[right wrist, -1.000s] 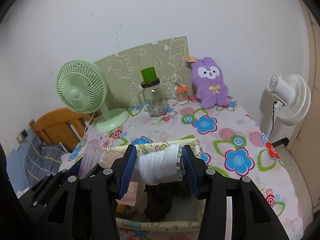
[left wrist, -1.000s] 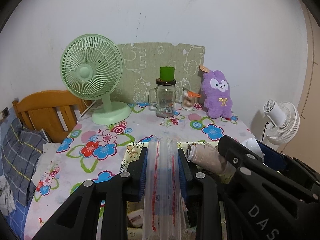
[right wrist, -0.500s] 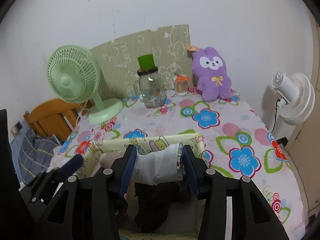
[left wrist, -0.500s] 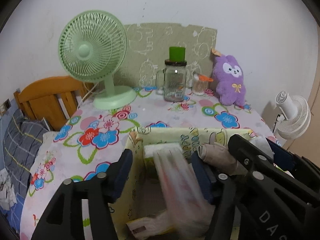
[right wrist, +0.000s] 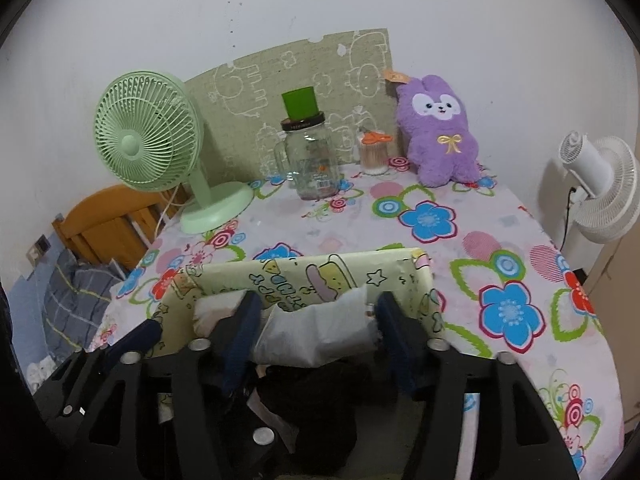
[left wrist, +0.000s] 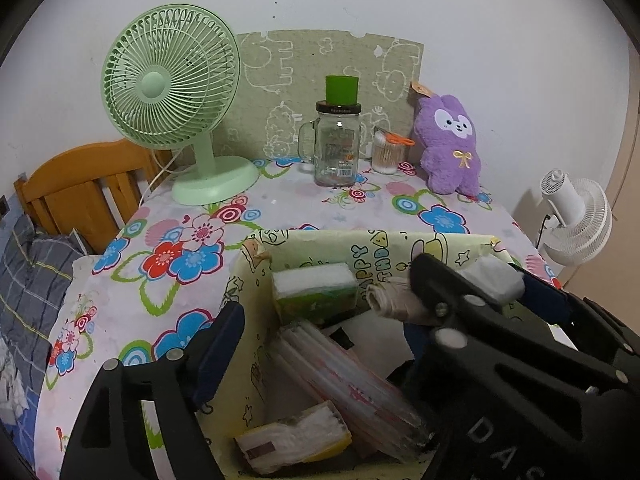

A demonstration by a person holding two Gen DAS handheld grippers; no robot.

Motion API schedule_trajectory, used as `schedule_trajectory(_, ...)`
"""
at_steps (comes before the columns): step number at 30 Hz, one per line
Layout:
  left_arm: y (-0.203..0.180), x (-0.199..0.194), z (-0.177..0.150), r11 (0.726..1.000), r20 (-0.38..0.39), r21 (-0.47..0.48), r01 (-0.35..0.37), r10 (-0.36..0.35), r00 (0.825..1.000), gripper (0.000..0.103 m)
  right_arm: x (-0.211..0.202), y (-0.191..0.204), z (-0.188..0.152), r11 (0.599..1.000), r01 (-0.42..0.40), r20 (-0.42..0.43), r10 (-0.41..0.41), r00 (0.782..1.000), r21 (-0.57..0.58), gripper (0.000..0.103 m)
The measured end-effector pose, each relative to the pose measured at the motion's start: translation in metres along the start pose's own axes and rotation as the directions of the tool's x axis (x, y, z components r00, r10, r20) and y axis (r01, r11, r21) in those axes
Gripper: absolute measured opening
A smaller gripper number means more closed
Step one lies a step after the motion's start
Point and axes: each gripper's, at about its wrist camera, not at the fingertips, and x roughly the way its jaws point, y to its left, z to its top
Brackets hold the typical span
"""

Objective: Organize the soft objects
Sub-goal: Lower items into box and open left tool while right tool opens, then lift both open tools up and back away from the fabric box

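Note:
My left gripper (left wrist: 316, 344) hangs over the yellow cartoon-print box (left wrist: 256, 276), its jaws opening wide with nothing between the pads. A clear plastic bundle with red lines (left wrist: 344, 372) lies slanted inside the box below it. My right gripper (right wrist: 320, 332) is over the same box (right wrist: 424, 280), its jaws opening, with a crumpled white plastic bag (right wrist: 316, 336) still between the fingers and not visibly squeezed. The box also holds a white-and-green pack (left wrist: 316, 288), a tissue pack (left wrist: 292, 440), a beige roll (left wrist: 390, 300) and something black (right wrist: 312, 392). A purple plush bunny (right wrist: 438, 136) sits at the back.
On the flowered tablecloth (left wrist: 320, 204) stand a green desk fan (left wrist: 172, 80), a glass jar with a green cup on top (left wrist: 338, 148) and a toothpick holder (left wrist: 386, 154). A white fan (left wrist: 576, 216) stands off the right edge, and a wooden headboard (left wrist: 80, 184) and bedding are on the left.
My left gripper opened and the clear bundle dropped into the box. Both grippers sank toward the box, and the right jaws widened around the white bag.

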Motion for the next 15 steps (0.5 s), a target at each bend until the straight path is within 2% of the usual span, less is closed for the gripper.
schedule_trajectory(9,-0.003,-0.014,-0.002,1.000,0.022,0.011,-0.004,0.004,1.000,0.093,-0.011,0.001,-0.001,1.000,-0.002,0.018,0.002,1.000,-0.008,0.089)
schedule_trajectory(15,-0.004,-0.029,-0.004,1.000,0.045,0.012,-0.004,0.003,0.999,0.095,-0.027,0.003,-0.003,1.000,0.001,0.044,-0.001,0.999,-0.017,0.092)
